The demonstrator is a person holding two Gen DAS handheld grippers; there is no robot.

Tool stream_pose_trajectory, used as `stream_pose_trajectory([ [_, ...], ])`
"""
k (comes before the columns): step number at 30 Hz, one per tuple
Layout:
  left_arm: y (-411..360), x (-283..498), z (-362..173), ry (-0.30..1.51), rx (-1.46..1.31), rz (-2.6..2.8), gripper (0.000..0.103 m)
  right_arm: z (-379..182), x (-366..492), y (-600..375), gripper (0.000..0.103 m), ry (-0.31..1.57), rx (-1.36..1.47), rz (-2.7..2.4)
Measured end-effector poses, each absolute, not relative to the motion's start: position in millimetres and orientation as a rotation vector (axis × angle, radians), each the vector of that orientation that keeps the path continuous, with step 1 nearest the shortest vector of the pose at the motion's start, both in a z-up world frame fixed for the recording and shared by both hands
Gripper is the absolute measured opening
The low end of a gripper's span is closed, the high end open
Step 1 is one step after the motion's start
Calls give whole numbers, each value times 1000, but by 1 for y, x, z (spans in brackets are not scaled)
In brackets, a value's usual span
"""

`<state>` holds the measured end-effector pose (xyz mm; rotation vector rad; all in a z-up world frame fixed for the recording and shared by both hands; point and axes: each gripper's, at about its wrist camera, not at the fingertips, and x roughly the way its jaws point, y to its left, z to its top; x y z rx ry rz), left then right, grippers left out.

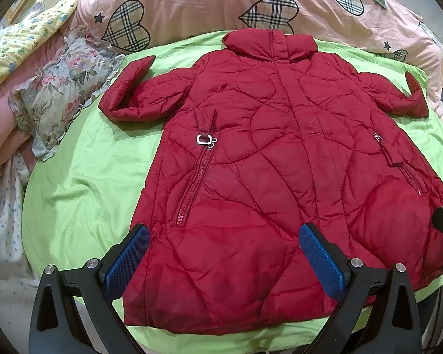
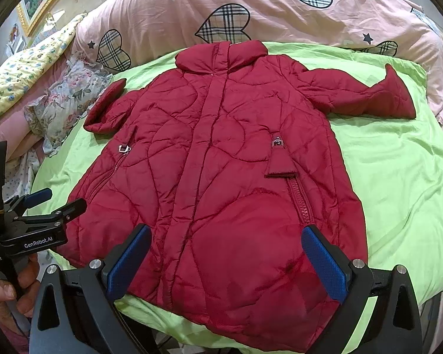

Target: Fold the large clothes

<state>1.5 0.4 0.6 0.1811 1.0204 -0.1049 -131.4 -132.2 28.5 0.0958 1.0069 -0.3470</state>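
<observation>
Both claws wide apart, holding nothing. Left gripper [image 1: 224, 262] hangs over the hem half of the red quilted coat [image 1: 268, 159], blue pads [image 1: 322, 262] clear of the fabric as far as we can tell; right gripper [image 2: 226, 262] same story, tilted down over the lower right front, not pinching anything. We see the left unit from the right wrist too, with a hand [image 2: 7, 290] on its handle, just off the coat's left hem edge

Coat lies face up, zipped, flat on the green sheet [image 1: 82, 177], collar [image 1: 270, 44] far from us, hem near. Both sleeves stick out sideways with cuffs bent: left sleeve [image 1: 131, 91], right sleeve [image 2: 366, 94]

We judge no fold made yet, so we're at the start: pick grasp points. Next move likely calls for each claw to reach out to a sleeve or side edge, pinch the puffy fabric firmly and bring it in over the body. Padding is slick and thick, may slip or spring back

Floral cloth [image 1: 59, 94] and pink heart duvet [image 1: 221, 3] sit beyond the sheet, out of the way
</observation>
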Motion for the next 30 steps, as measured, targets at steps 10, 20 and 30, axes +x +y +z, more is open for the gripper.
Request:
stream_pose_trajectory([
  [10, 0, 2, 5, 1021, 183, -106, 102, 30, -130, -132, 102, 1009, 92, -348],
  [20, -1, 4, 2, 1018, 186, -102, 102, 29, -131, -136, 102, 1010, 97, -347],
  [30, -2, 9, -2, 1001, 196, -99, 102, 29, -127, -139, 102, 1003, 107, -344],
])
